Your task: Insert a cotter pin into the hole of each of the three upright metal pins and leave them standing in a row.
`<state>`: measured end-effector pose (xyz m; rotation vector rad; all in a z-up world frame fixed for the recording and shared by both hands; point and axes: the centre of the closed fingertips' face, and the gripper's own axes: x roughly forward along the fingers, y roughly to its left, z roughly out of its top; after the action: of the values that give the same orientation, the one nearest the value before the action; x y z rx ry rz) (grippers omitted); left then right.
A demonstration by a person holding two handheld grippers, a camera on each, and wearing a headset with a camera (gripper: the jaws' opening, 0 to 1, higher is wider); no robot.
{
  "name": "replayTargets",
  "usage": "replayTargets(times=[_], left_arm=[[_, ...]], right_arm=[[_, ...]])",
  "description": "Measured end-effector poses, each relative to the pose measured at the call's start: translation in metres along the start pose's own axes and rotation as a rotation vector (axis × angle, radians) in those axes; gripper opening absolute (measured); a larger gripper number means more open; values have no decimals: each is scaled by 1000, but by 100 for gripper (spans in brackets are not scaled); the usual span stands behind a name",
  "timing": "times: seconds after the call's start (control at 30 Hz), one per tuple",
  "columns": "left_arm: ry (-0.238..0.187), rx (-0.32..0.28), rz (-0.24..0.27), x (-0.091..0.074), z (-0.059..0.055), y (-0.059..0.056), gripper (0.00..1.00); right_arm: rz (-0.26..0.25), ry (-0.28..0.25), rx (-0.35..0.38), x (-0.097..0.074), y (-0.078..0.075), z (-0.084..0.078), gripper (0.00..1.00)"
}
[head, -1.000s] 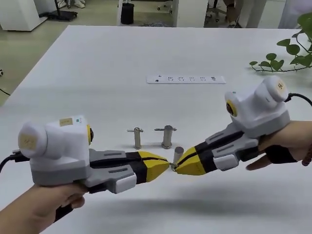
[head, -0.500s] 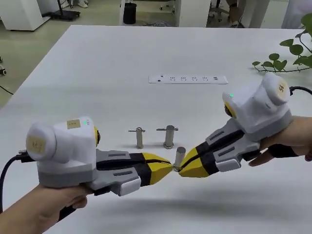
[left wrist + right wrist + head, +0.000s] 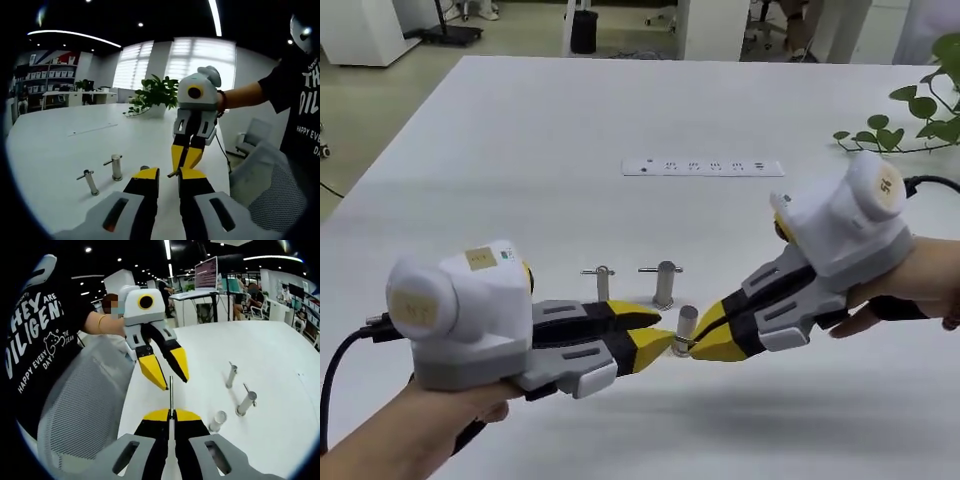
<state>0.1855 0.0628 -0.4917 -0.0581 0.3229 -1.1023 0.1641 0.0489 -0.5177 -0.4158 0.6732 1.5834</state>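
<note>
Jaws first: right gripper (image 3: 696,347) pinches the cotter pin (image 3: 170,390), while left gripper (image 3: 663,330) is spread right at its tip. Bare third pin (image 3: 687,322) stands just behind them, beside two finished pins (image 3: 603,283). My guess at the risk: one nudge topples it, or the cotter pin slips.

White table (image 3: 520,150), power strip (image 3: 703,166) at its middle, leafy plant (image 3: 910,115) at right edge

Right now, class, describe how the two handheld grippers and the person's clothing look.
The left gripper and right gripper match: grey bodies, black jaws with yellow tips, a black cable behind each. The person wears a black T-shirt with white lettering.
</note>
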Motion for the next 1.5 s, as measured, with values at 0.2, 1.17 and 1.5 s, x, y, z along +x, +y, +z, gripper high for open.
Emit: replayTargets(times=[0.2,1.17,1.5], left_arm=[[0,22,59,3,-1,8,22],[25,54,253,31,-20,36,50],[25,69,298,46,-21,48,54]], right_arm=[[-49,30,14,-7,-12,-7,0],[-211,129,87,-36,-56,-43,0],[-230,161,81,-38,-68,-50,0]])
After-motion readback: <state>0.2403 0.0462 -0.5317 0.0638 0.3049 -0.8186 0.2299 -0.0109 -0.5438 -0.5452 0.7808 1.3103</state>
